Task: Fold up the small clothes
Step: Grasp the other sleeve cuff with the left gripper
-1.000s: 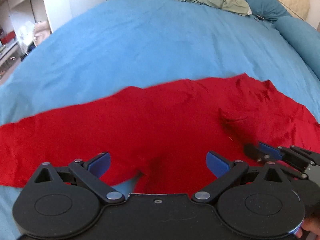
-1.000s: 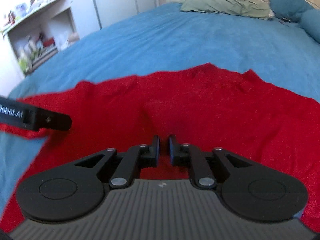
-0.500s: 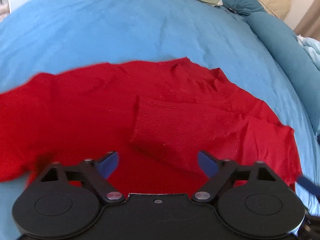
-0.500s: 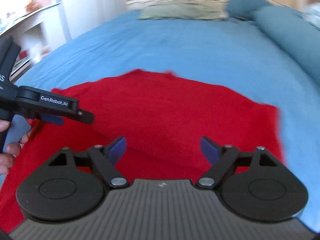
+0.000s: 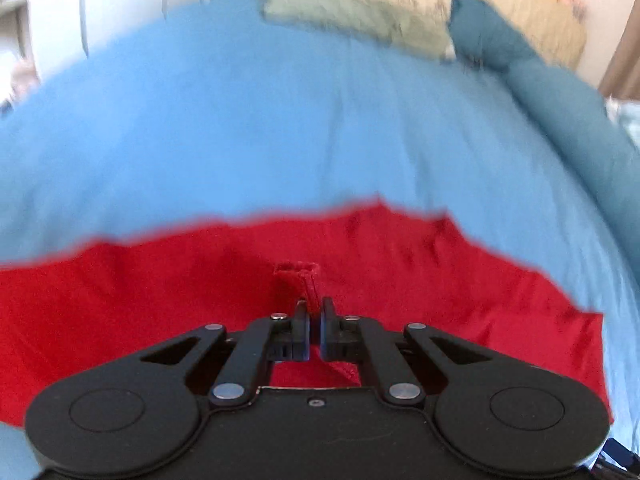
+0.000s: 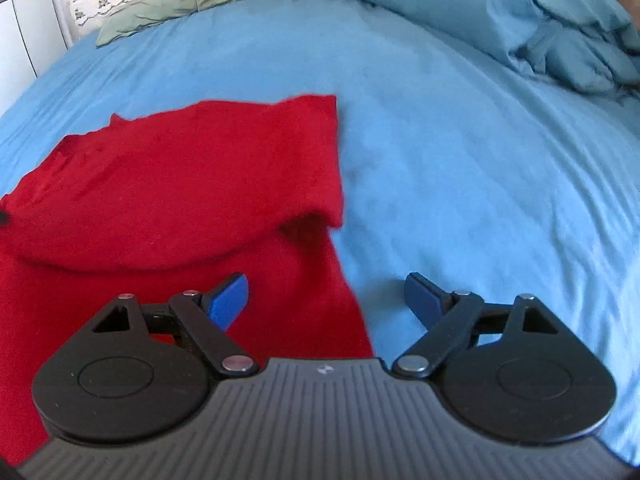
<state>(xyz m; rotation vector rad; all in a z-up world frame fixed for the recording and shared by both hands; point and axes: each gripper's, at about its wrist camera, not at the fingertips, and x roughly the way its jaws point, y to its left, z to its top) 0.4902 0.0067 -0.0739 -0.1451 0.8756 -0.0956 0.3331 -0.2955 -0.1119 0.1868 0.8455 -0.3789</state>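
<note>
A red knit garment (image 5: 400, 280) lies spread on the blue bed sheet (image 5: 280, 140). My left gripper (image 5: 314, 312) is shut on a pinched fold of the red cloth, which rises in a small peak between the fingers. In the right wrist view the garment (image 6: 180, 184) lies to the left, with one part folded over onto itself. My right gripper (image 6: 326, 298) is open and empty, low over the garment's right edge, one finger (image 6: 228, 296) over red cloth, the other over bare sheet.
A green pillow (image 5: 352, 16) and a patterned cream one lie at the head of the bed. A teal bolster (image 5: 568, 112) and a bunched blue duvet (image 6: 520, 12) lie along the right side. White furniture (image 5: 80, 12) stands at the far left.
My left gripper was open and has shut on the red cloth. My right gripper, shut a second ago, opened, let go and swung right to the garment's edge.
</note>
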